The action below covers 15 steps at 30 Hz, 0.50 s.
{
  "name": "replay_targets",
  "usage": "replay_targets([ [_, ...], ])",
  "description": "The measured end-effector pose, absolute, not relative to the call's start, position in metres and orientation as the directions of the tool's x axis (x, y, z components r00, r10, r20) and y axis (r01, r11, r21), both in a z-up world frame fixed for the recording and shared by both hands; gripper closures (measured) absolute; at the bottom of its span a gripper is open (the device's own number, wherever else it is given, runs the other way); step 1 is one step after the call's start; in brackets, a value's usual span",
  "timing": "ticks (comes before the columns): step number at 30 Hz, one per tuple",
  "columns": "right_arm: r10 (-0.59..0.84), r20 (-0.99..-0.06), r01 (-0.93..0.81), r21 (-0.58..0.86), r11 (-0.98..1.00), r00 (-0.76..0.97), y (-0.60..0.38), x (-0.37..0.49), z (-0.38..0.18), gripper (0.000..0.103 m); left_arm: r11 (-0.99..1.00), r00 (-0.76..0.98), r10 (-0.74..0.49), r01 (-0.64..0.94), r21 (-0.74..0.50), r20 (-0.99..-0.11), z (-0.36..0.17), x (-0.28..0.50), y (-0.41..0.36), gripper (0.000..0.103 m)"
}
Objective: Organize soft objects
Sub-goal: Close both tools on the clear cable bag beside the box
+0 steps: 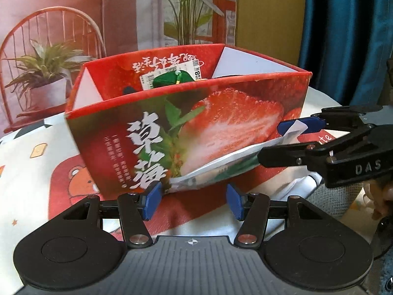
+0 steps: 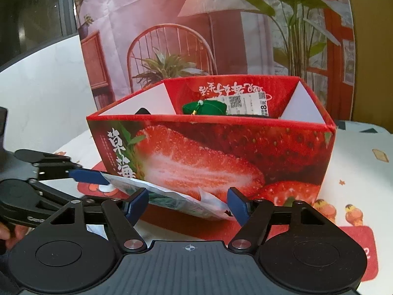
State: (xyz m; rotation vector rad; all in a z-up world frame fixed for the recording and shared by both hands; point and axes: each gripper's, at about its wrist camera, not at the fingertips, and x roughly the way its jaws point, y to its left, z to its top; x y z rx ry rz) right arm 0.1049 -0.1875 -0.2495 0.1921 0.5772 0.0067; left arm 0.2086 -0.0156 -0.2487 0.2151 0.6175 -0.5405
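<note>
A red strawberry-print box (image 1: 221, 113) (image 2: 245, 152) stands on the cloth-covered table. Inside it lie a green soft pouch (image 1: 172, 80) (image 2: 203, 108) and a white label card (image 2: 248, 104). A silvery soft packet (image 1: 221, 167) (image 2: 176, 196) hangs in front of the box's near wall. In the left wrist view, the other gripper (image 1: 282, 137) comes in from the right, shut on the packet's corner. In the right wrist view, the other gripper (image 2: 105, 182) comes in from the left, shut on the packet's other end. Each camera's own gripper (image 1: 194, 200) (image 2: 188, 201) looks spread, with the packet between the pads.
The cartoon-print cloth (image 1: 36, 162) (image 2: 368, 162) covers the table around the box. A printed backdrop with a chair and plants (image 2: 172, 49) hangs behind. A blue curtain (image 1: 343, 36) is at the right. A grey cushion (image 1: 339, 201) lies at the table's right edge.
</note>
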Motion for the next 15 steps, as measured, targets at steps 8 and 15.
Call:
replay_targets([
  [8, 0.083, -0.525, 0.008, 0.169, 0.986, 0.847, -0.189, 0.11, -0.255, 0.036, 0.84, 0.69, -0.43, 0.543, 0.024, -0.582, -0.261, 0.218, -0.022, 0.047],
  [15, 0.112, -0.513, -0.028, 0.168, 0.985, 0.851, -0.191, 0.112, -0.258, 0.036, 0.858, 0.679, -0.456, 0.508, -0.079, -0.575, -0.263, 0.223, -0.012, 0.056],
])
